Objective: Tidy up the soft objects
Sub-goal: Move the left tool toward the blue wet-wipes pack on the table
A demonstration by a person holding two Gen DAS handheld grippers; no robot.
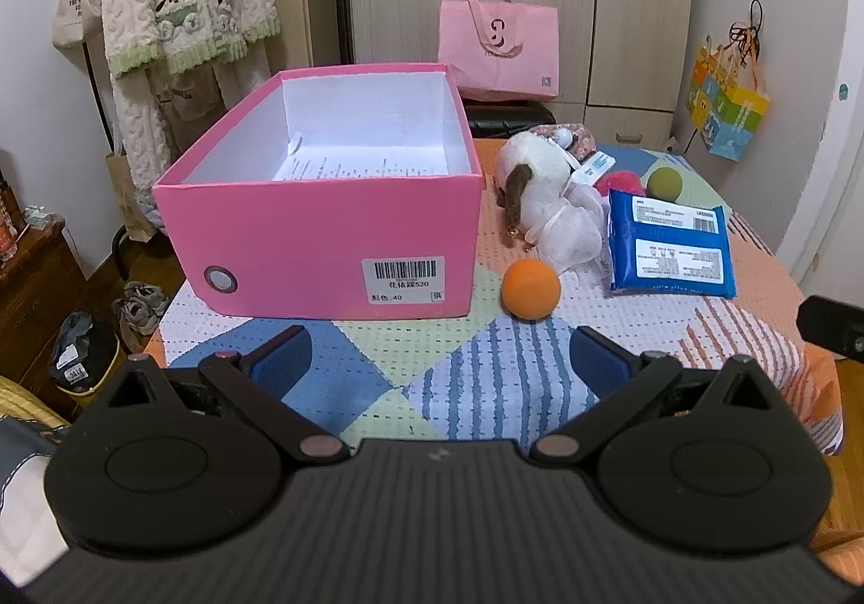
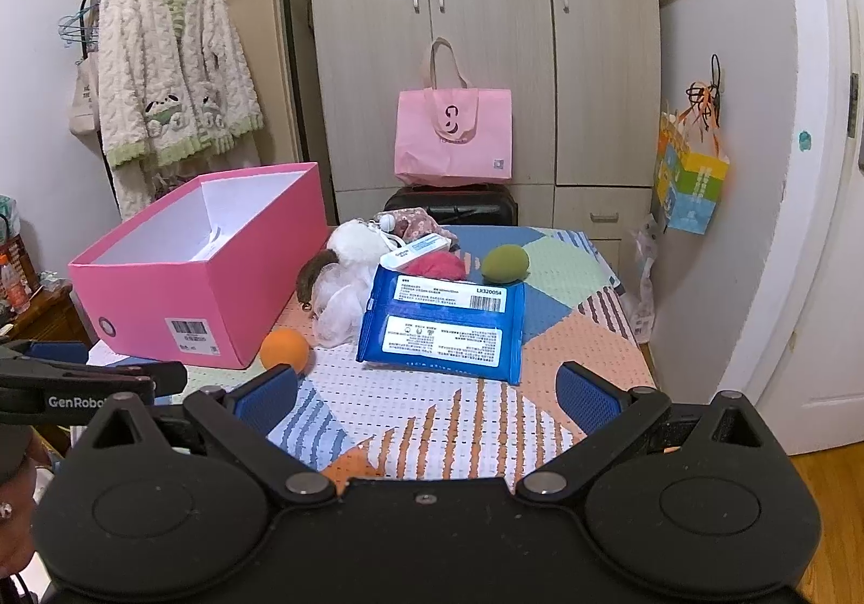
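Patchwork tablecloth (image 1: 459, 377) under pink box (image 1: 324, 236); wardrobe (image 2: 486, 37) behind.

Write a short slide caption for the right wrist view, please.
Open right gripper faces a blue wipes pack, orange ball and pink box.

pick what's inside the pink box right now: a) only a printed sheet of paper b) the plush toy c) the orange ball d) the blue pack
a: the pink box holds just a printed paper; the orange ball, plush toy and blue pack all lie on the table beside it.
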